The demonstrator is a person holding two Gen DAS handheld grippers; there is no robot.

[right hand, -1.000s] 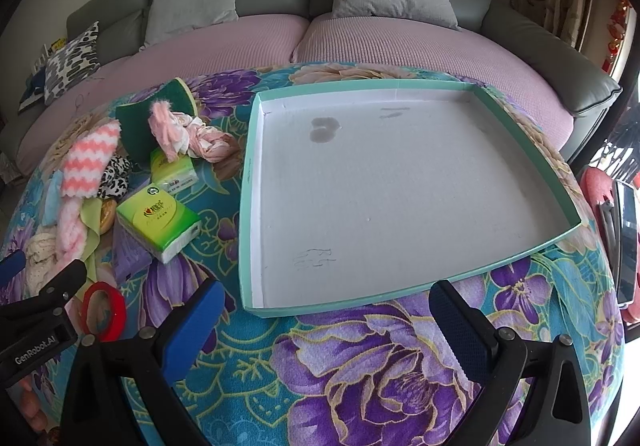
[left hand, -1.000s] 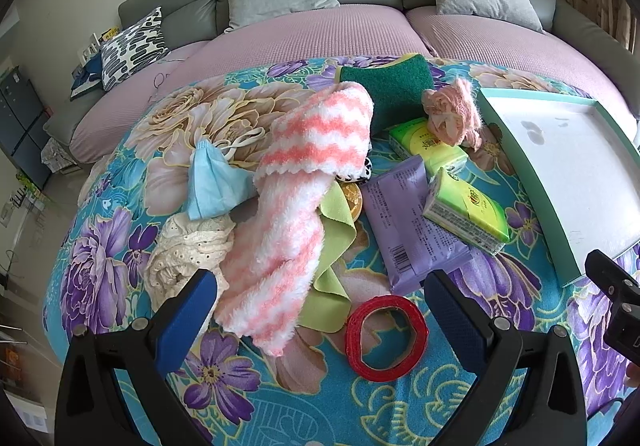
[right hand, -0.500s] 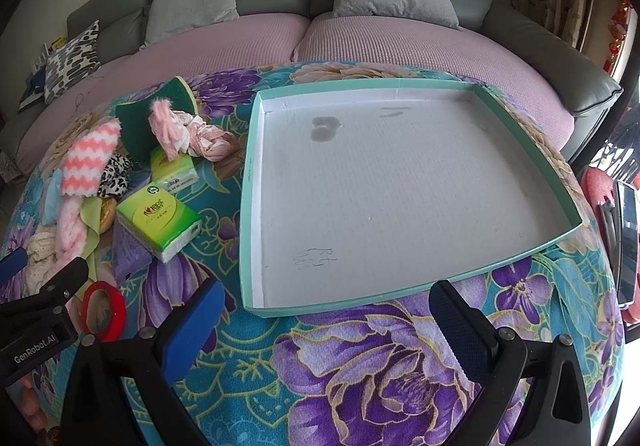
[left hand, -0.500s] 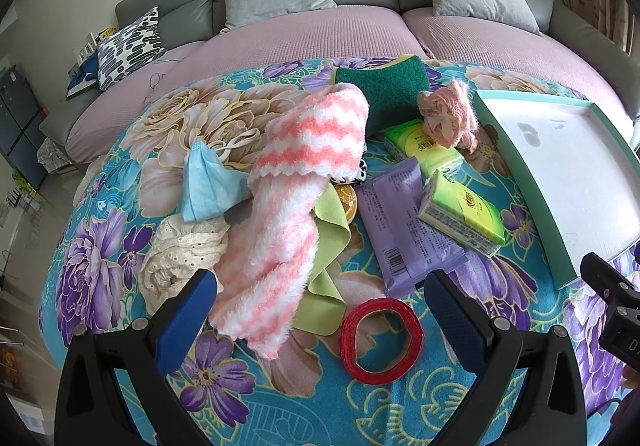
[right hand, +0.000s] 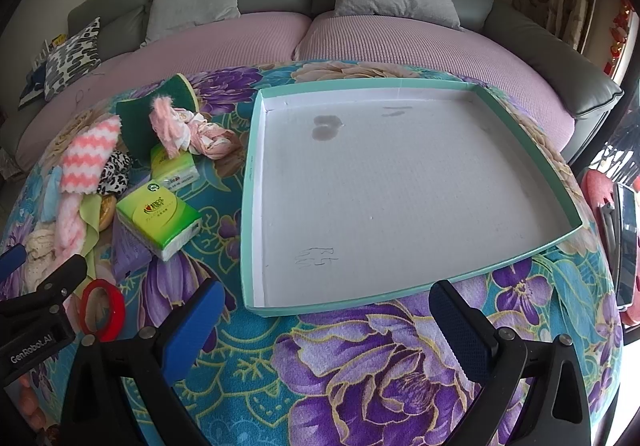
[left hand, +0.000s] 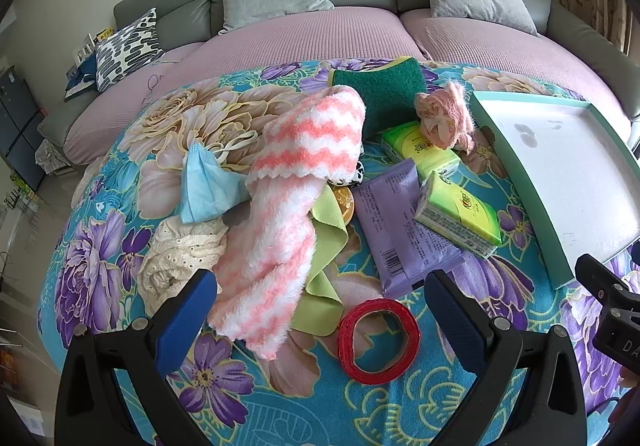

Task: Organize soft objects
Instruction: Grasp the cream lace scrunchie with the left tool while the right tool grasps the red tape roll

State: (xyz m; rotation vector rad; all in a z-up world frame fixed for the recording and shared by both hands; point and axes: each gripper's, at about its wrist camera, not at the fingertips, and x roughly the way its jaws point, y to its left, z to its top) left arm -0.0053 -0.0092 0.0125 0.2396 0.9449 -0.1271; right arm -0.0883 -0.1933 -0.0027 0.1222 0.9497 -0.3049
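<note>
A pile of soft things lies on the floral cloth: a pink-and-white fluffy towel (left hand: 292, 198), a blue face mask (left hand: 204, 186), cream lace fabric (left hand: 180, 258), a lime cloth (left hand: 326, 246), a green sponge (left hand: 384, 90), a pink knotted rag (left hand: 444, 120), two green tissue packs (left hand: 460, 214) and a purple wipes pack (left hand: 400, 222). My left gripper (left hand: 320, 310) hovers open just before the towel's near end. A teal-rimmed white tray (right hand: 400, 190) sits bare to the right. In front of the tray's near rim, my right gripper (right hand: 324, 318) stands open, holding nothing.
A red tape ring (left hand: 378, 340) lies between the left fingers. A grey sofa with pink seat covers (left hand: 320, 34) and cushions curves behind the table. The right gripper's body (left hand: 612, 310) shows at the left view's right edge. A phone (right hand: 626, 246) lies at far right.
The left gripper has shifted slightly, so the pile sits a little lower and farther left in its view. The right gripper's view is unchanged.
</note>
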